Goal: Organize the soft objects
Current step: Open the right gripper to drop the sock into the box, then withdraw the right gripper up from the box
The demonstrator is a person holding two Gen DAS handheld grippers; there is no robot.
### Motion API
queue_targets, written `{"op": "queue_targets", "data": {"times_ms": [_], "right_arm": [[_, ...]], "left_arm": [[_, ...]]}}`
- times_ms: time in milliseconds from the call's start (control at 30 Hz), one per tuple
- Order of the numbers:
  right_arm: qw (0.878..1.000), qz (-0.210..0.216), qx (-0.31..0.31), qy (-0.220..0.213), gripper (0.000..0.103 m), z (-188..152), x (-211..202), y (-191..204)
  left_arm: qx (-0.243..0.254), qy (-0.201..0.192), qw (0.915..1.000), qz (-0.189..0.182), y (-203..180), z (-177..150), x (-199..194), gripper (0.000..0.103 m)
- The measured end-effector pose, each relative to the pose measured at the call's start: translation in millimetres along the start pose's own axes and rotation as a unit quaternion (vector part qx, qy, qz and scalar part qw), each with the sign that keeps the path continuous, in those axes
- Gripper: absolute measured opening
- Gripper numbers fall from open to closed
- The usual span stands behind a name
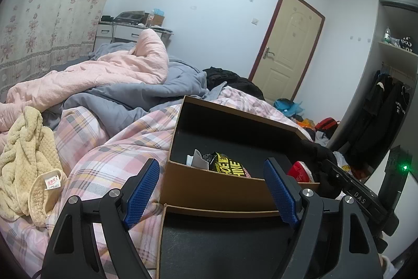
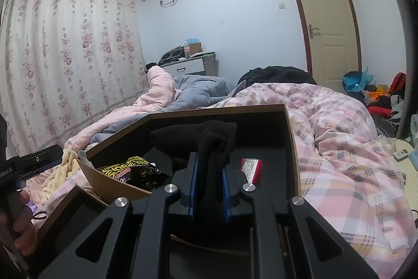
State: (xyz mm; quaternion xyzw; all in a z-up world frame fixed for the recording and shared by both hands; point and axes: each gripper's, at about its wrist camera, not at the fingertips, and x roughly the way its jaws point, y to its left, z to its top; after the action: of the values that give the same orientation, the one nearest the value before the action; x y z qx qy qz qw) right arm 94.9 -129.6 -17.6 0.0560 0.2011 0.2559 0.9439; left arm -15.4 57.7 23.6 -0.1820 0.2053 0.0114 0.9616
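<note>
A brown cardboard box (image 1: 222, 188) with a black inside and a divider lies on the plaid bedcover; it also shows in the right wrist view (image 2: 292, 137). My right gripper (image 2: 209, 182) is shut on a black sock (image 2: 214, 145) and holds it over the box's right compartment. In the left wrist view the sock (image 1: 320, 156) and the right gripper (image 1: 329, 169) show at the box's right side. My left gripper (image 1: 211, 190) is open and empty at the box's near wall. A beige fluffy towel (image 1: 28, 161) lies on the bed to the left.
The box holds a black-and-yellow packet (image 1: 227, 164), a white paper (image 1: 197, 158) and a red packet (image 2: 251, 168). Pink and grey quilts (image 1: 125, 75) are heaped behind. Black clothes (image 1: 230, 80) lie at the bed's far end. A door (image 1: 287, 49) and floor clutter (image 1: 308, 119) are at right.
</note>
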Motion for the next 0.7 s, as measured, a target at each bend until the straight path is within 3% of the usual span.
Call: {"op": "queue_targets", "data": {"times_ms": [67,167,200,233,300,700], "right_arm": [[1.0,0.0,0.002,0.001,0.014,0.3,-0.4,-1.4],[1.0,0.002,0.002,0.001,0.026,-0.3,-1.6,-1.7],[1.0,0.001,0.0,-0.001,0.038,-0.2,-2.6,-1.0],[1.0,-0.001,-0.003,-0.005,0.057,-0.3,-3.9,-0.2],[1.0,-0.004,-0.011,-0.017,0.073,-1.2,-8.3,2.5],[0.999,0.0,-0.001,-0.041,0.074,-2.6,-18.8,-3.5]], "left_arm": [[0.0,0.0,1.0,0.0,-0.1,0.1,0.1,0.079],[0.001,0.0,1.0,0.0,-0.2,0.1,0.0,0.079],[0.001,0.0,1.0,0.0,0.3,0.4,-0.2,0.079],[0.001,0.0,1.0,0.0,-0.2,0.1,0.0,0.079],[0.0,0.0,1.0,0.0,0.2,0.3,-0.1,0.079],[0.001,0.0,1.0,0.0,-0.6,0.3,0.1,0.079]]}}
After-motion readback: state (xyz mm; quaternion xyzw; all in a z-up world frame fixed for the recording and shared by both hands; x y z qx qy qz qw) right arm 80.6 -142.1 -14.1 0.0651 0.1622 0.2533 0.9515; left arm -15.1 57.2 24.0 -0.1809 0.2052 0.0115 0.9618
